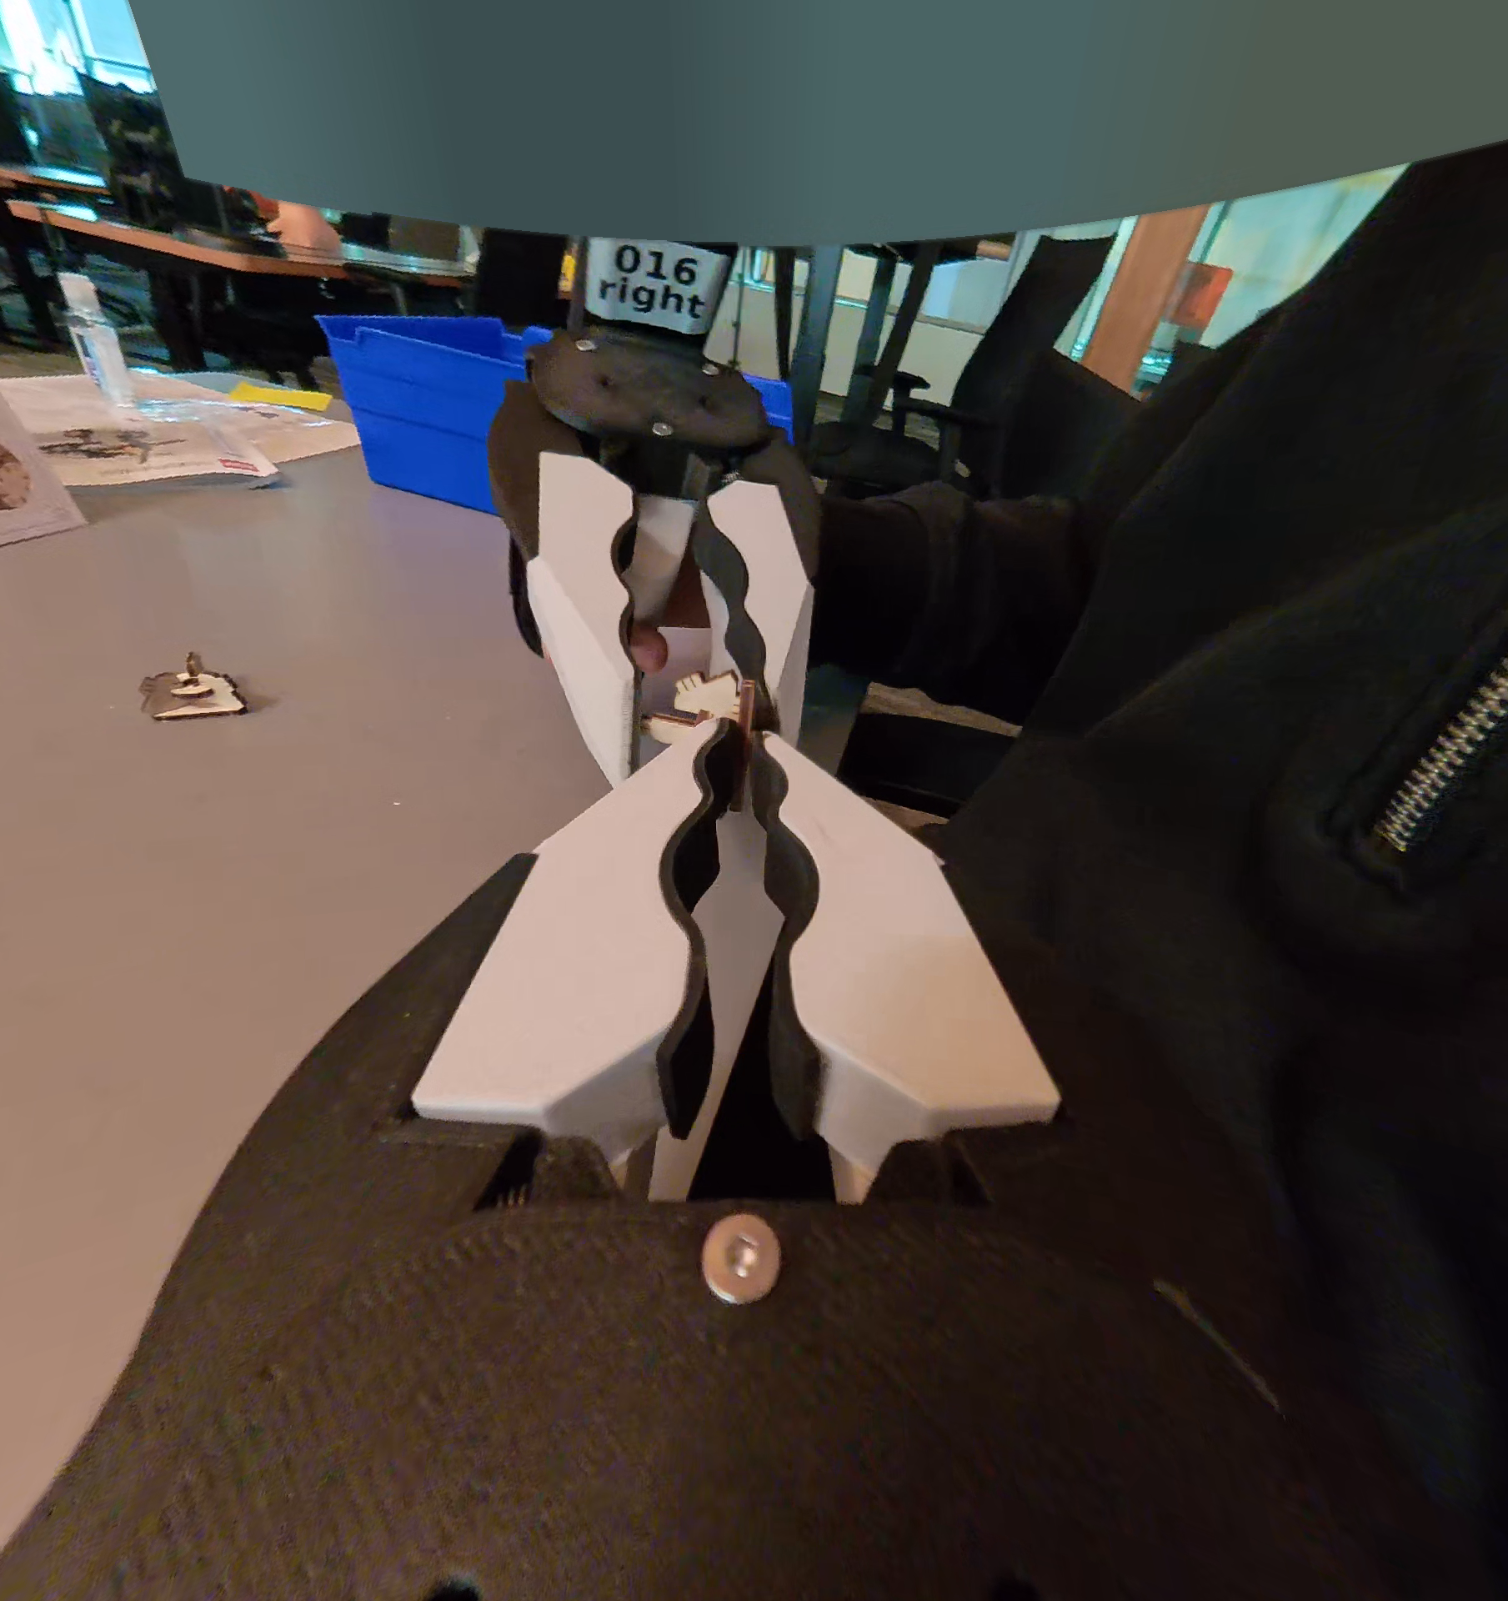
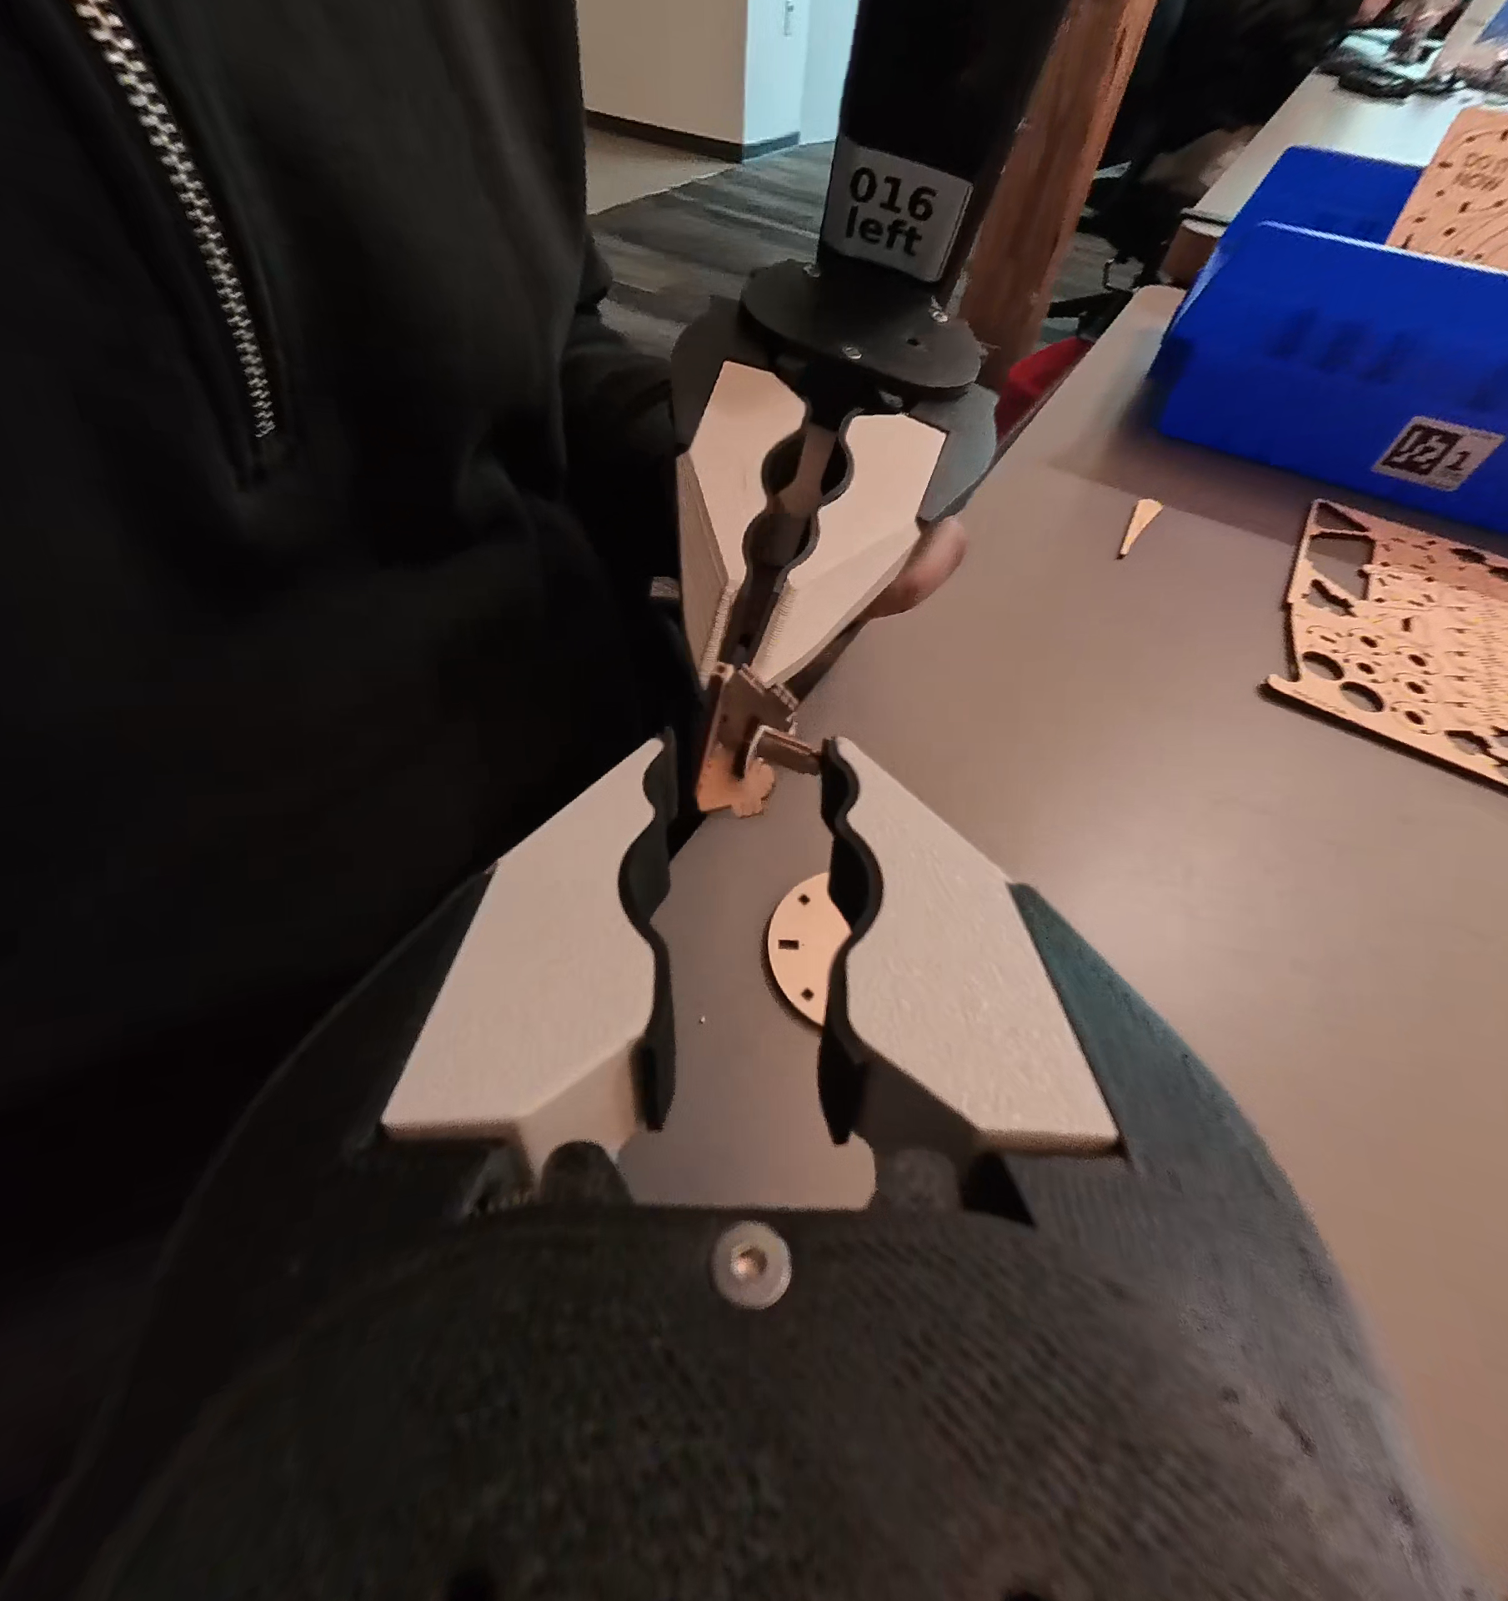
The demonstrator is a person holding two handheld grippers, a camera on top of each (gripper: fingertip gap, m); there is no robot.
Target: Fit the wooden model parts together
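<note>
The left tongs [image 1: 737, 762] are clamped on the edge of a thin wooden plate [image 2: 728, 736], held above the tabletop [image 2: 1079, 736]. The right tongs [image 2: 746, 762] stand apart around it, one pad [image 2: 841, 780] touching its cross peg [image 2: 789, 754]. The assembly looks light, stiff and brittle; grip flat faces, not the toothed edges.

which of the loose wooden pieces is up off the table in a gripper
The small toothed wooden assembly, pinched edge-on by the left gripper; the round disc and cut-out sheet lie flat.

An open office or maker workspace: grey worktop [image 1: 213, 866], long desks [image 1: 170, 243], office chairs [image 1: 993, 372], blue parts bins [image 2: 1339, 346], laser-cut wooden sheets [image 2: 1426, 641].
</note>
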